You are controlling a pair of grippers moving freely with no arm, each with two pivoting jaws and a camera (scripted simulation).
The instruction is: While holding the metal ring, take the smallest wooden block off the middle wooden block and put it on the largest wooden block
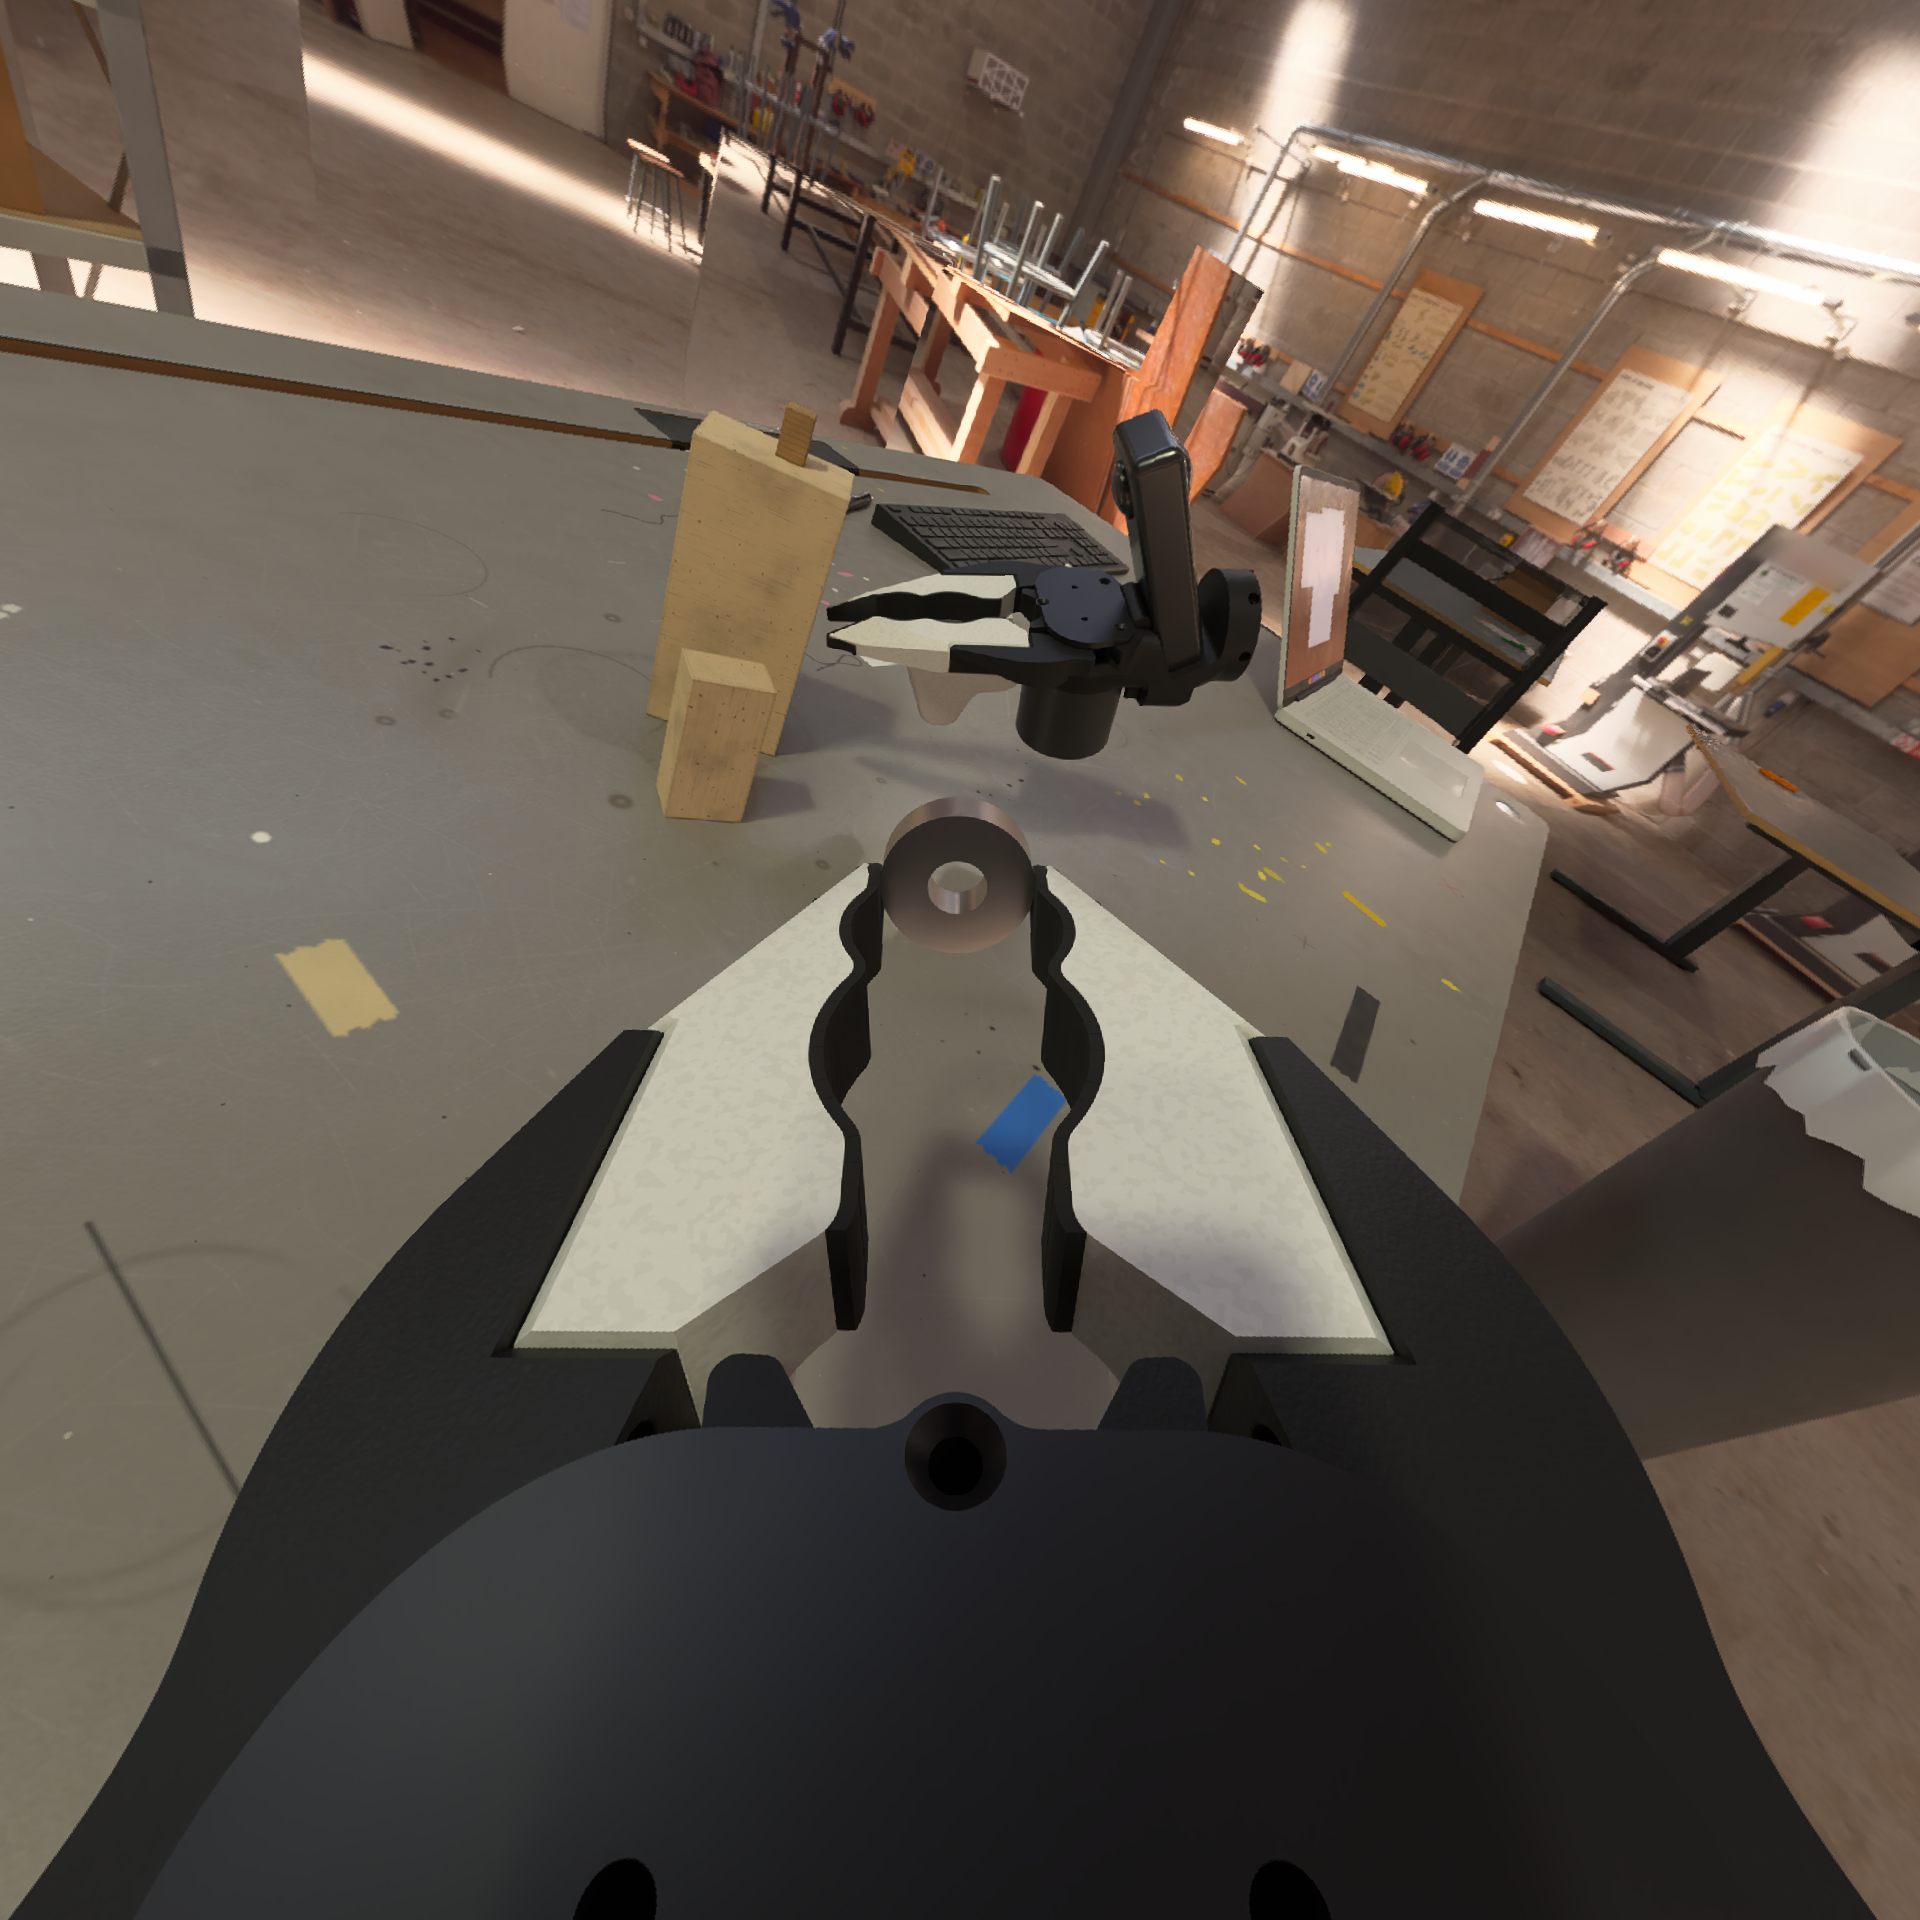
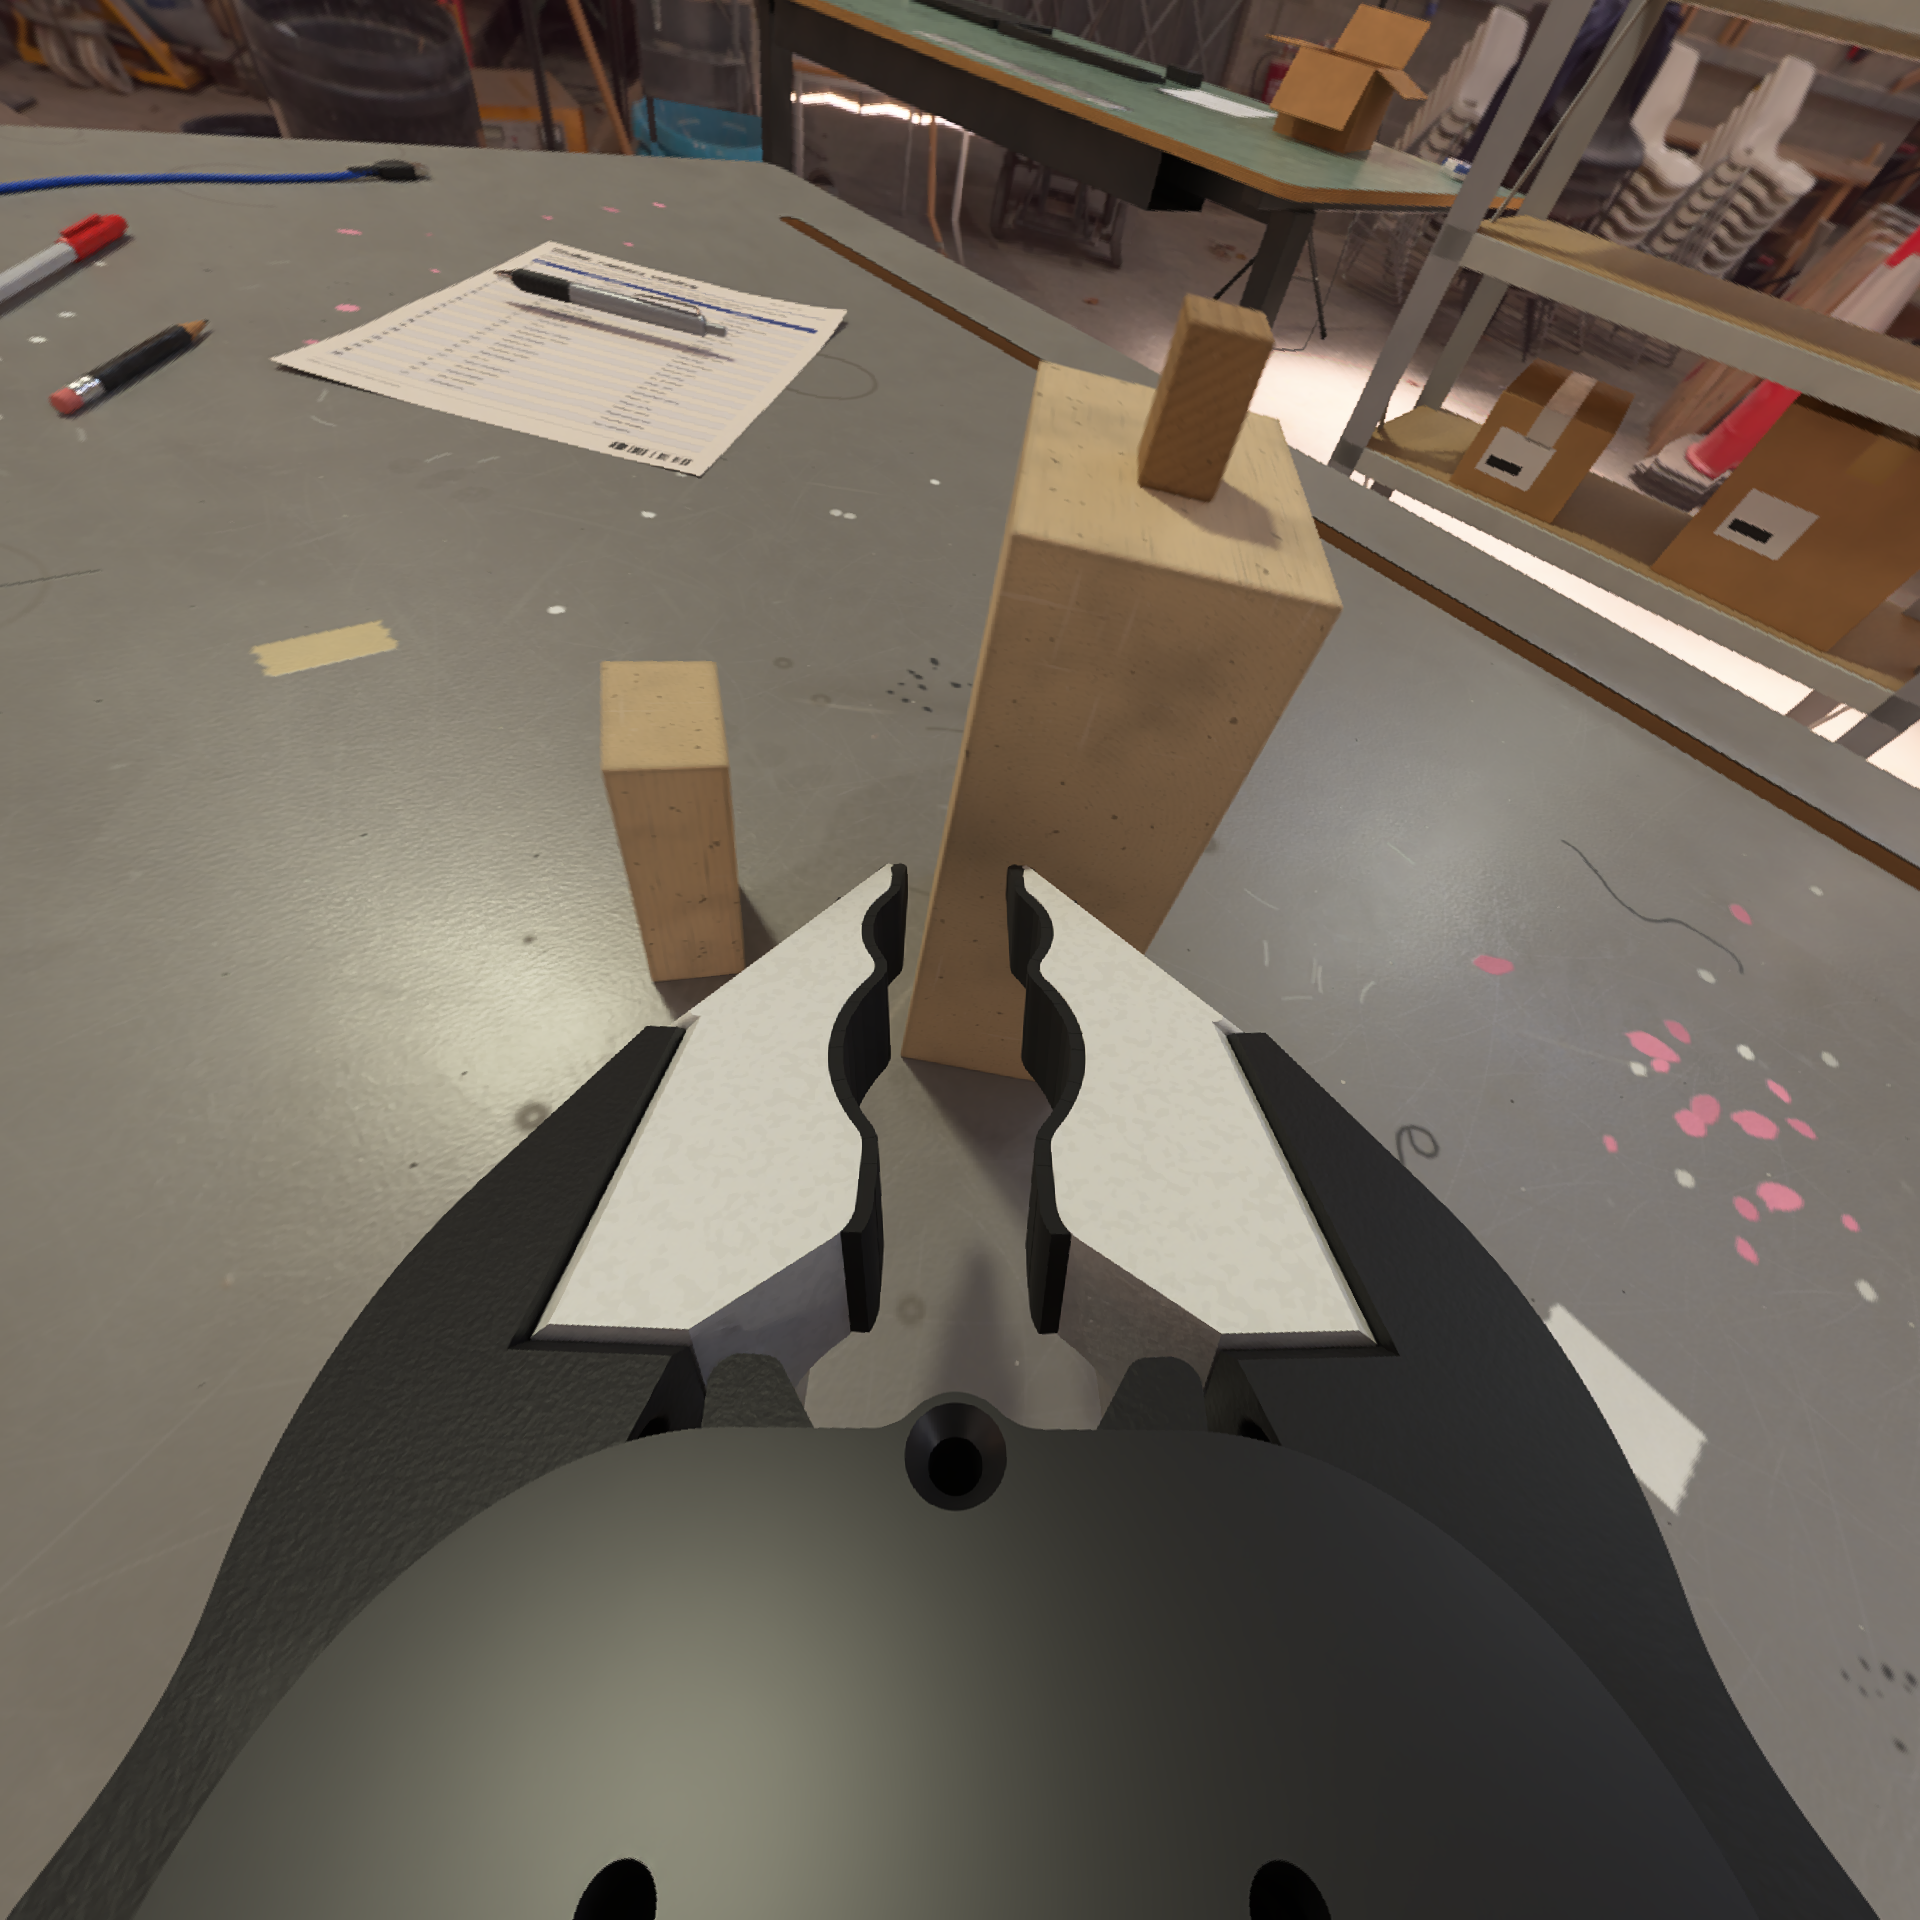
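A thick, dull grey metal ring [image 1: 954, 888] with a round central hole sits upright, its flat face toward the left wrist view. A small, darker brown wooden block [image 2: 1205, 408] stands upright on top of the tall, pale, largest wooden block [image 2: 1117, 727]. The pale middle wooden block [image 2: 670, 821] stands upright on the table, just beside the largest one, its top bare.
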